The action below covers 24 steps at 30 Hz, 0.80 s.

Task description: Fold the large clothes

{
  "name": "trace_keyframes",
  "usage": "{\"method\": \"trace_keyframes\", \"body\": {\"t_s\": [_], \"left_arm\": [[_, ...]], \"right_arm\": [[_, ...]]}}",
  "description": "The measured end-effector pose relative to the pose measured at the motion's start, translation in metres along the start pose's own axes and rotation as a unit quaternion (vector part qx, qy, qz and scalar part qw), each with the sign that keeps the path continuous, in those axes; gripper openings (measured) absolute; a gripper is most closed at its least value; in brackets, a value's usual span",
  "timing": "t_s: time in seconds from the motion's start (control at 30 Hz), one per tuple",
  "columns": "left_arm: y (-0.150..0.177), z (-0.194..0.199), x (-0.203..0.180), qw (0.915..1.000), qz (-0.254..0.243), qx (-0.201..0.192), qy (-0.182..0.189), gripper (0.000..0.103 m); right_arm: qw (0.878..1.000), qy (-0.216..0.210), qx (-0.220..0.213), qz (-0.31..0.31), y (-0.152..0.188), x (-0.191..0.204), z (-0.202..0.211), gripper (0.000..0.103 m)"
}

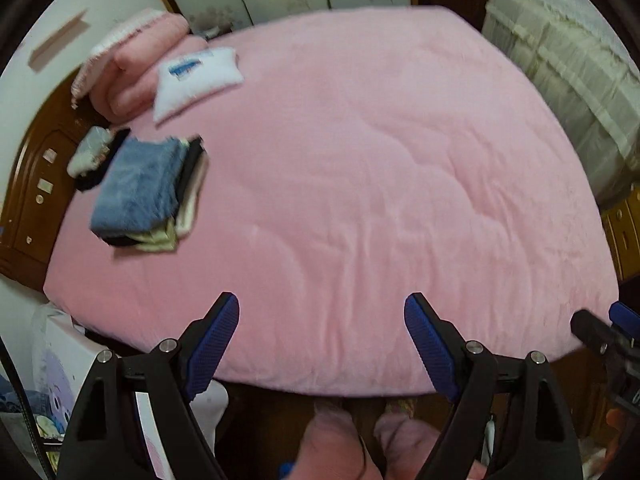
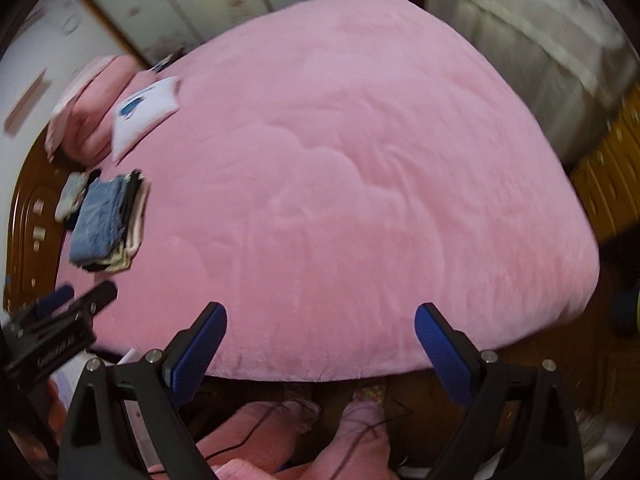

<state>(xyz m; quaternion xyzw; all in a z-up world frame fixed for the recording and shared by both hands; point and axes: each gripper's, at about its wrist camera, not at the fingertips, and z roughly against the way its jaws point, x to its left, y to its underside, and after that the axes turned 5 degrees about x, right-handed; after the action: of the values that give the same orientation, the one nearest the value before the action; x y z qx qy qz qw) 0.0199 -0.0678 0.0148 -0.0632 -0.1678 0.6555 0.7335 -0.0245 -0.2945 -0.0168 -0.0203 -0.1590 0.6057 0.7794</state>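
Observation:
A stack of folded clothes (image 1: 144,192) with a blue garment on top lies at the left side of a pink bed cover (image 1: 360,184). It also shows in the right wrist view (image 2: 104,222) on the same cover (image 2: 360,184). My left gripper (image 1: 322,316) is open and empty, held above the bed's near edge. My right gripper (image 2: 320,324) is open and empty too, beside it. Each gripper shows at the edge of the other's view: the right one (image 1: 604,332), the left one (image 2: 68,304).
A white pillow (image 1: 198,76) and a folded pink quilt (image 1: 140,68) lie at the head of the bed by a wooden headboard (image 1: 36,184). A cream curtain (image 1: 560,80) hangs at the right. The person's pink-clad legs (image 2: 300,440) stand below the grippers.

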Motion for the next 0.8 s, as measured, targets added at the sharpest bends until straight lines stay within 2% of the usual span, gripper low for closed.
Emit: {"method": "trace_keyframes", "body": {"t_s": [0.1, 0.2, 0.33, 0.43, 0.5, 0.63, 0.8], "left_arm": [[0.002, 0.01, 0.01, 0.9996, 0.01, -0.021, 0.014, 0.085], [0.014, 0.004, 0.016, 0.9997, 0.025, -0.005, 0.003, 0.085], [0.042, -0.008, 0.028, 0.9985, 0.054, 0.013, 0.001, 0.085], [0.05, -0.017, 0.039, 0.9969, 0.067, 0.037, 0.017, 0.085], [0.048, -0.018, 0.046, 0.9965, 0.074, 0.031, 0.022, 0.085], [0.05, -0.015, 0.049, 0.9968, 0.068, 0.019, 0.038, 0.085], [0.051, -0.012, 0.047, 0.9977, 0.055, 0.016, 0.037, 0.085]], "right_arm": [[1.0, 0.011, 0.001, 0.025, -0.006, 0.022, 0.009, 0.098], [0.999, 0.032, 0.008, 0.028, 0.002, 0.036, 0.001, 0.098], [0.999, 0.025, -0.006, 0.02, 0.024, 0.043, -0.008, 0.098], [0.998, 0.043, 0.004, 0.041, 0.032, 0.049, -0.013, 0.098], [0.999, 0.04, -0.005, 0.034, 0.031, 0.051, -0.01, 0.098], [0.998, 0.042, -0.023, 0.035, 0.033, 0.059, -0.004, 0.098], [0.997, 0.046, -0.031, 0.057, 0.037, 0.074, 0.001, 0.098]]}}
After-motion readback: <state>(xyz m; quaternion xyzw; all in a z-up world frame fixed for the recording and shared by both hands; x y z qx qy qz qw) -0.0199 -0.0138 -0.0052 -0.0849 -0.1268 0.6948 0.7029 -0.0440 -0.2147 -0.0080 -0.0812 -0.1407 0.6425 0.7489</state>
